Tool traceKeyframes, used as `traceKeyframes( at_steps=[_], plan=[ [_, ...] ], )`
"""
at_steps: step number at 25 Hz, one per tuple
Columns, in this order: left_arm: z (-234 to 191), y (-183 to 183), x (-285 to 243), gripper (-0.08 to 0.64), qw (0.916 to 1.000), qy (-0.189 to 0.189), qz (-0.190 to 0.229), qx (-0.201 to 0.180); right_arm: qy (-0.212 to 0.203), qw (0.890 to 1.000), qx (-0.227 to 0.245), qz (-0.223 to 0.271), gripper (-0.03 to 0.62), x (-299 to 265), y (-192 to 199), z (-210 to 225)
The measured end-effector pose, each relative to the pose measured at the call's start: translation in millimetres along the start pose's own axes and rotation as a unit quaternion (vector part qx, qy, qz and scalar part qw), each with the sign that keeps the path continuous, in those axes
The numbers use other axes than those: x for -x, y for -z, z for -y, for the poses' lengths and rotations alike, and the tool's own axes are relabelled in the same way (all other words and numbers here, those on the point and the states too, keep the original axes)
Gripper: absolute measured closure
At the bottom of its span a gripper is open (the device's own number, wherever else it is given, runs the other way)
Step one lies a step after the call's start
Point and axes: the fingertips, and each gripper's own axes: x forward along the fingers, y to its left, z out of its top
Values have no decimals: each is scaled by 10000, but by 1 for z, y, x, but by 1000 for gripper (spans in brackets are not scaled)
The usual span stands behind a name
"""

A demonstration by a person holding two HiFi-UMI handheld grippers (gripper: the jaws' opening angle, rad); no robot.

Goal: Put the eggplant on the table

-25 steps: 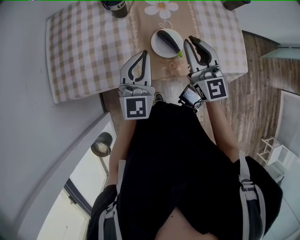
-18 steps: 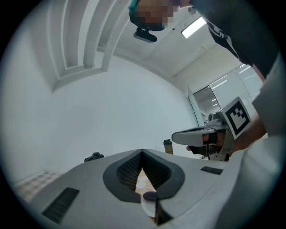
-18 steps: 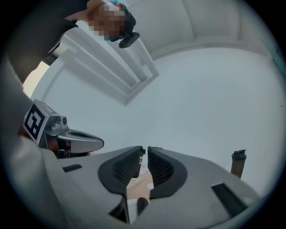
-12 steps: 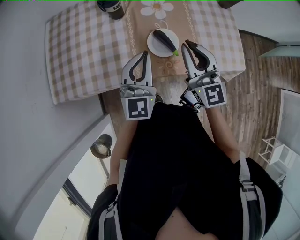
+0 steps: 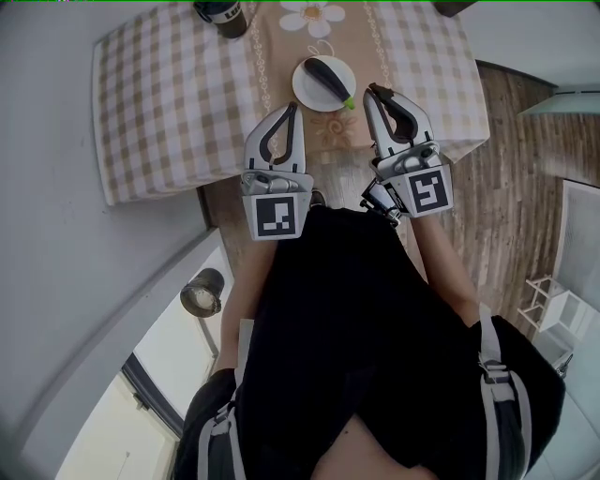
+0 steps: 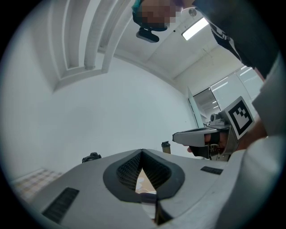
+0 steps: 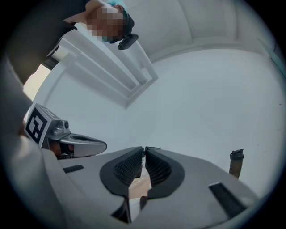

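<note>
A dark purple eggplant (image 5: 328, 80) with a green stem lies on a small white plate (image 5: 306, 92) on the beige runner of the table. Both grippers point level toward it from the near table edge. My left gripper (image 5: 292, 107) is shut and empty, just short of the plate's near left rim; its tips meet in the left gripper view (image 6: 142, 151). My right gripper (image 5: 372, 90) hangs just right of the eggplant's stem, apart from it. Its jaws are closing on nothing, with only a thin slit left between the tips (image 7: 144, 149).
A checked cloth covers the table (image 5: 169, 94). A dark jar (image 5: 223, 11) stands at the far edge and a dark object (image 5: 459, 7) at the far right corner. Wooden floor (image 5: 511, 159) lies right, with a white rack (image 5: 553, 305). A shaker bottle (image 7: 236, 163) shows in the right gripper view.
The right gripper's jaws have narrowed from clearly apart to a thin slit. Both grippers have edged forward toward the plate. The eggplant has stayed on the plate.
</note>
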Motion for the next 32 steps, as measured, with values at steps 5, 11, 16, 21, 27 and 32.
traceKeyframes(
  at_steps=[5, 11, 16, 21, 27, 32],
  plan=[
    [4, 2, 3, 557, 10000, 4, -31, -12, -18, 10000, -8, -52, 584, 4, 3, -2],
    [5, 3, 7, 557, 10000, -32, -31, 12, -45, 10000, -5, -59, 588, 7, 4, -4],
    [4, 4, 8, 557, 10000, -33, -49, 14, -50, 9998, -9, -170, 588, 7, 9, -3],
    [0, 6, 9, 557, 10000, -42, -53, 20, -69, 9997, 25, -222, 588, 3, 13, -5],
    [-7, 9, 9, 557, 10000, -63, -73, 27, -102, 9992, 0, -382, 588, -3, 21, -9],
    [-16, 15, 12, 557, 9998, -113, -155, 65, -148, 9989, -14, -434, 589, -12, 25, -12]
  ],
)
